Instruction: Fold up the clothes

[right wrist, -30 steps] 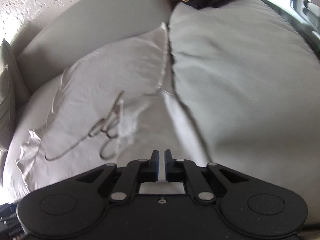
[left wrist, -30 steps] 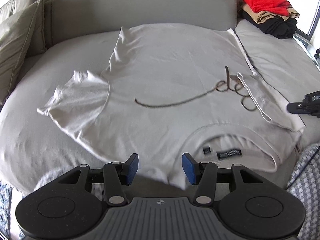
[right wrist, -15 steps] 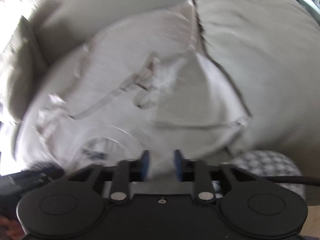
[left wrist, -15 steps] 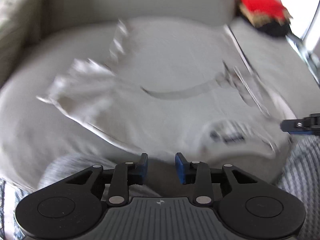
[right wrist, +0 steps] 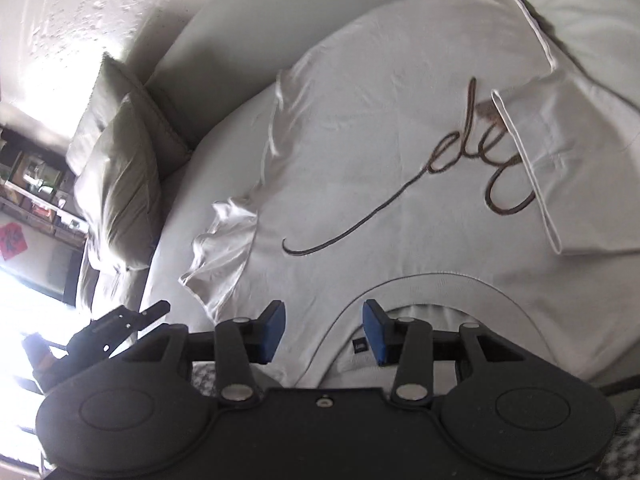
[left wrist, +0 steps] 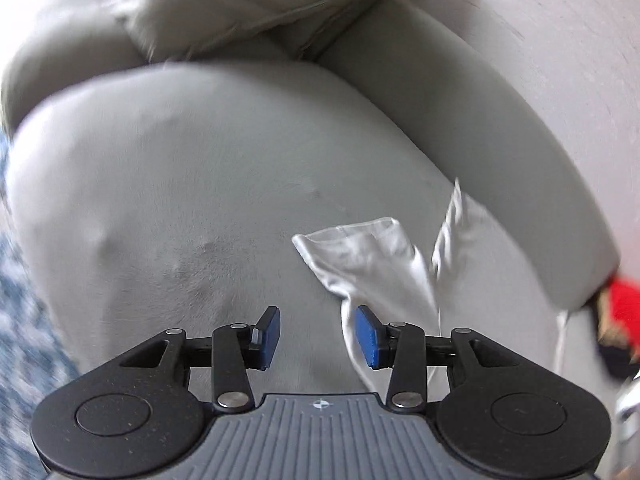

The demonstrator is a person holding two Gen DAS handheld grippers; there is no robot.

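A white T-shirt (right wrist: 384,152) with a brown script print lies spread flat on the grey sofa seat (left wrist: 192,184). One of its sleeves (right wrist: 568,168) is folded inward over the print. My right gripper (right wrist: 324,332) hovers open over the collar (right wrist: 440,284), nothing between its pads. In the blurred left wrist view, my left gripper (left wrist: 318,336) is over the seat beside the other sleeve (left wrist: 360,256). Its jaws are opening, and the sleeve's edge lies close to the right pad without being pressed. The left gripper (right wrist: 136,314) also shows at the shirt's left edge.
Two grey pillows (right wrist: 116,184) lean in the sofa's left corner, also seen blurred (left wrist: 240,8). A pile of folded clothes with a red top (left wrist: 624,308) sits at the far right. Checked fabric (left wrist: 24,320) borders the seat's near edge. Shelves (right wrist: 32,184) stand beyond the sofa.
My right gripper went from shut to open and swung from the right cushion to the collar. The left view swung from the whole shirt to its left sleeve and the sofa seat.
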